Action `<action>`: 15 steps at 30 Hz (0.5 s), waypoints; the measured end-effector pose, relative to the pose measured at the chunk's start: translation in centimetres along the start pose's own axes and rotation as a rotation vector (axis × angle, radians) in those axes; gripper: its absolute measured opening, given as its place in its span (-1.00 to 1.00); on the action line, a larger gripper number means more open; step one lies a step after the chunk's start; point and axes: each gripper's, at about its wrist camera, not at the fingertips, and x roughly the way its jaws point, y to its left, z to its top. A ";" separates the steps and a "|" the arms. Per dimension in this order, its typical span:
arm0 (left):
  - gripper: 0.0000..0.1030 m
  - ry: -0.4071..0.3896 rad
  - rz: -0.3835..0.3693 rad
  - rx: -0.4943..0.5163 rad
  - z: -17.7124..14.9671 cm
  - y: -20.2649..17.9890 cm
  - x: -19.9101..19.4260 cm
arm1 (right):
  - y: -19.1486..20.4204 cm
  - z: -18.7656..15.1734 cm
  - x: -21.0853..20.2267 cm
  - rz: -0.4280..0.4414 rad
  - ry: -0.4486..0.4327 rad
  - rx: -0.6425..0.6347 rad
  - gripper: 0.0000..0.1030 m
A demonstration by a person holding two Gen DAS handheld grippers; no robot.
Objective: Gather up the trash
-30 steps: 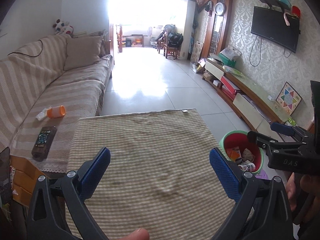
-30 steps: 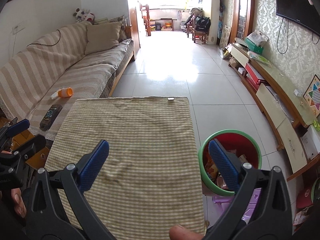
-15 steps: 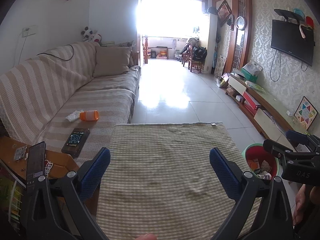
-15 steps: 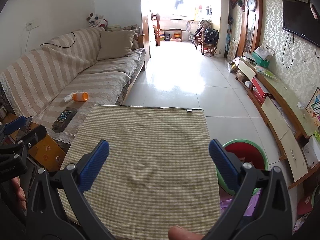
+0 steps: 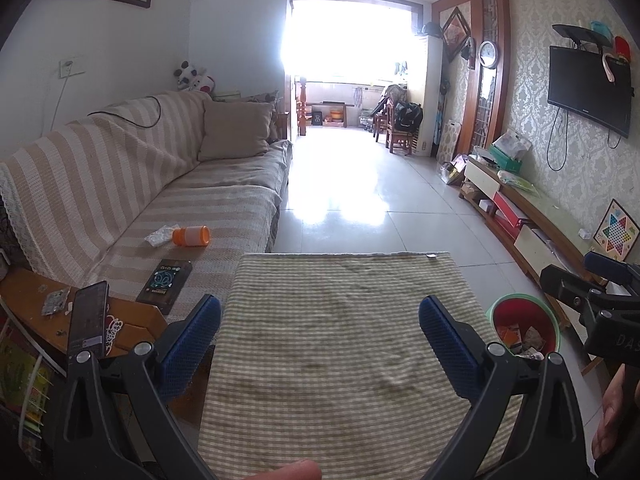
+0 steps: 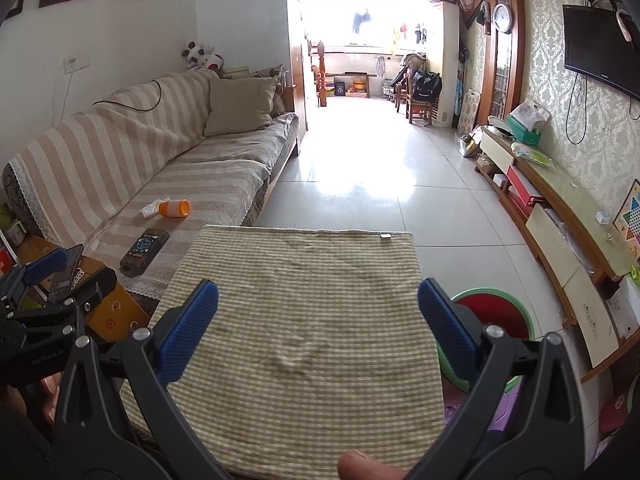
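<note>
Both the left gripper (image 5: 320, 344) and the right gripper (image 6: 318, 328) gape wide and empty over the checked cloth (image 5: 340, 340). Trash bin (image 5: 524, 326) sits lower right; orange bottle (image 5: 191, 236) on the sofa (image 5: 120, 184), centre left.

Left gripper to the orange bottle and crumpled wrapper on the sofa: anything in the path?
Nothing visible blocks it. The left gripper is open over the checked cloth-covered table. The orange plastic bottle and white crumpled wrapper lie on the striped sofa seat, forward-left. A dark flat box lies nearer, beside that line.
</note>
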 end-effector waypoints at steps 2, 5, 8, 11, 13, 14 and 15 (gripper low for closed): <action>0.85 -0.004 -0.002 0.007 -0.1 -0.2 -0.2 | -0.2 -0.1 -0.1 -0.001 -0.002 0.008 0.91; 0.85 -0.004 0.004 0.021 -0.1 -0.7 -0.1 | -0.4 -0.3 -0.4 -0.011 -0.004 0.015 0.91; 0.85 -0.001 0.000 0.022 -0.2 -1.0 -0.2 | -0.7 -0.5 -0.7 -0.016 -0.015 0.030 0.91; 0.85 -0.003 -0.010 0.018 -0.3 -1.1 -0.3 | -1.0 -0.6 -0.9 -0.018 -0.027 0.043 0.91; 0.85 -0.004 0.001 0.027 -0.4 -1.4 -0.3 | -1.1 -0.7 -1.1 -0.018 -0.031 0.045 0.91; 0.85 -0.006 0.007 0.030 -0.4 -1.5 -0.3 | -1.1 -0.7 -1.1 -0.021 -0.031 0.043 0.91; 0.85 -0.007 0.003 0.027 -0.4 -1.4 -0.4 | -1.0 -0.7 -1.1 -0.023 -0.032 0.040 0.91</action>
